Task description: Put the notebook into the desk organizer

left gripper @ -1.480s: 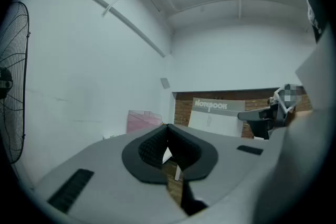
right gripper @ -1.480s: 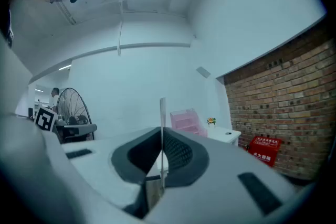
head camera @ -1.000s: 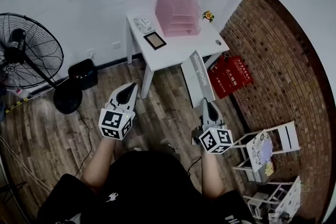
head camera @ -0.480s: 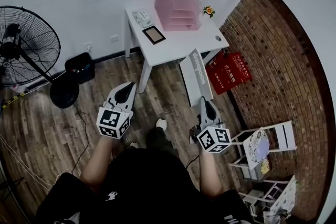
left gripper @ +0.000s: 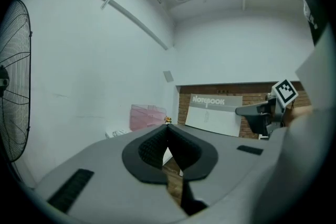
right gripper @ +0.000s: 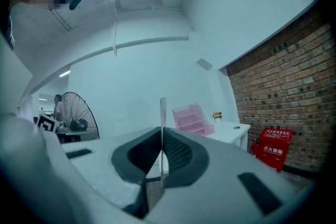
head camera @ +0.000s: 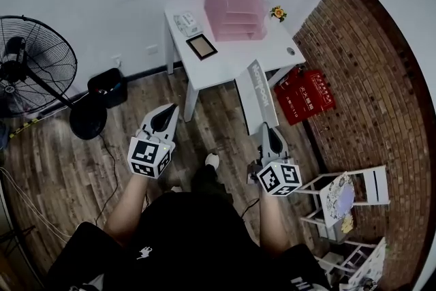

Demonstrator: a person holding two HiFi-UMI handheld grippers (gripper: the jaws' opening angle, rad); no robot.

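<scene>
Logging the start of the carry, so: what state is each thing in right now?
notebook: held in the air by one edge, away from the white table.
right gripper: shut on the notebook.
left gripper: shut, nothing between the jaws.
pink desk organizer: upright on the white table, trays look empty.
floor fan: standing; running or not, cannot tell.

The left gripper (head camera: 169, 108) and right gripper (head camera: 267, 128) are held out level, side by side, on 2 forearms. The left jaws are pressed together empty. The right jaws are clamped on the notebook (head camera: 262, 95).
</scene>
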